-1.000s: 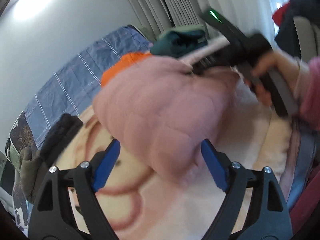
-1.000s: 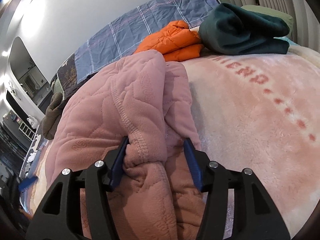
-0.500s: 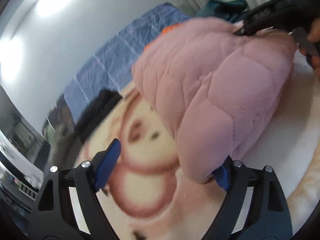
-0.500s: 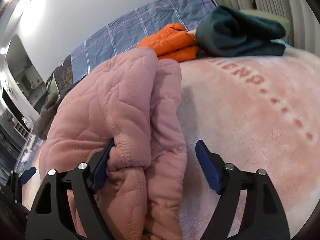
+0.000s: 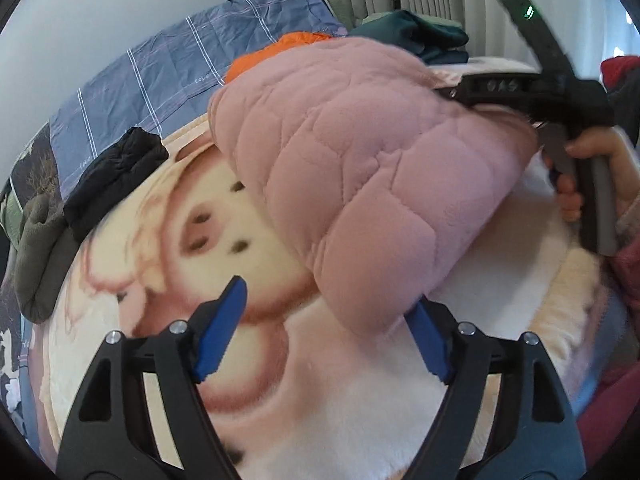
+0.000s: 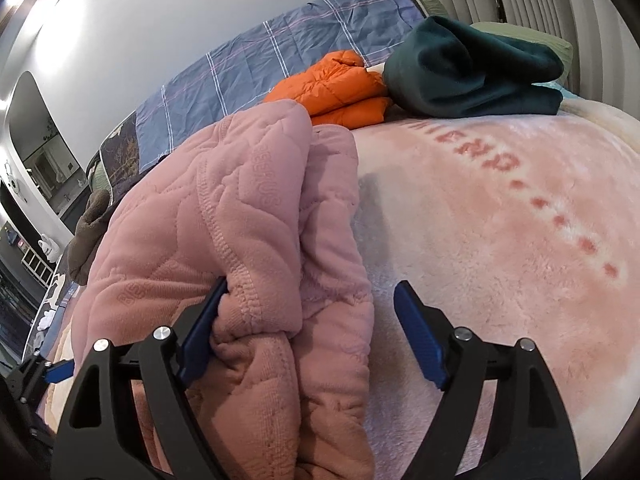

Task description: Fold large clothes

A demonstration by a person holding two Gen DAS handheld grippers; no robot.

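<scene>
A pink quilted fleece garment (image 5: 360, 168) lies bundled on a plush blanket (image 5: 320, 408) with a cartoon print. My left gripper (image 5: 324, 332) is open; the garment's lower fold hangs over its right finger. My right gripper (image 6: 310, 330) is open, with the garment's (image 6: 240, 224) stitched hem between its jaws, resting against the left one. The right gripper also shows in the left wrist view (image 5: 520, 92), at the garment's far side, held by a hand.
A folded orange puffer jacket (image 6: 340, 84) and a dark green garment (image 6: 472, 68) lie at the bed's far end. A black garment (image 5: 116, 176) and an olive one (image 5: 40, 252) lie at the left. A blue checked sheet (image 5: 168, 68) lies behind.
My right gripper has opened and let go of the pink garment's hem. My left gripper has swung around the garment's lower fold and stays open.
</scene>
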